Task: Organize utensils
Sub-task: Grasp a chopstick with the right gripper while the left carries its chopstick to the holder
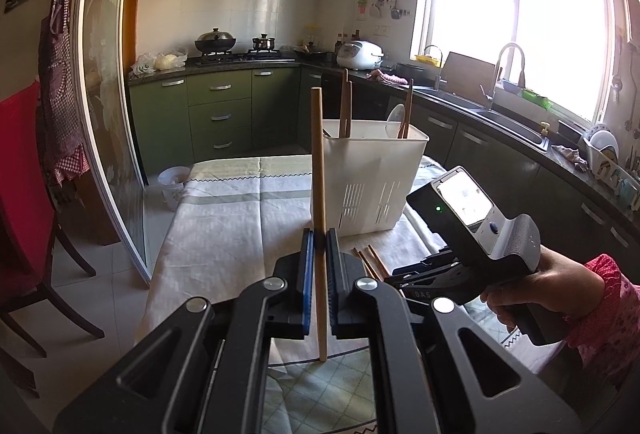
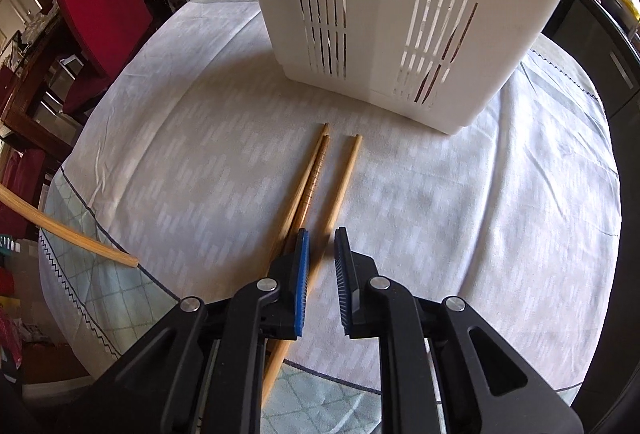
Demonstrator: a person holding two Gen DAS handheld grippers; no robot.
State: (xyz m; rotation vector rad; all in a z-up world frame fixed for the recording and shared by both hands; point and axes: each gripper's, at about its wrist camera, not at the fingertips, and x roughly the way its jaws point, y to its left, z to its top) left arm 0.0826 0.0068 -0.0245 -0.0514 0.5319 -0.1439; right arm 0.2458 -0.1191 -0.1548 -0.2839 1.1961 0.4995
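Observation:
My left gripper (image 1: 320, 240) is shut on a light wooden chopstick (image 1: 318, 170) and holds it upright above the table, in front of the white slotted utensil holder (image 1: 368, 178). The holder has several chopsticks and a white spoon in it. My right gripper (image 2: 321, 234) is open and low over three wooden chopsticks (image 2: 316, 178) that lie side by side on the tablecloth; the rightmost one runs between its fingers. The holder (image 2: 400, 14) stands just beyond them. The held chopstick's lower end (image 2: 80, 238) shows at the left of the right wrist view.
The table has a pale checked tablecloth (image 1: 224, 218). A red chair (image 1: 24, 202) stands to the left. Green kitchen cabinets (image 1: 216, 114), a stove and a sink counter (image 1: 500, 114) run behind and to the right. A small bin (image 1: 173, 186) stands on the floor.

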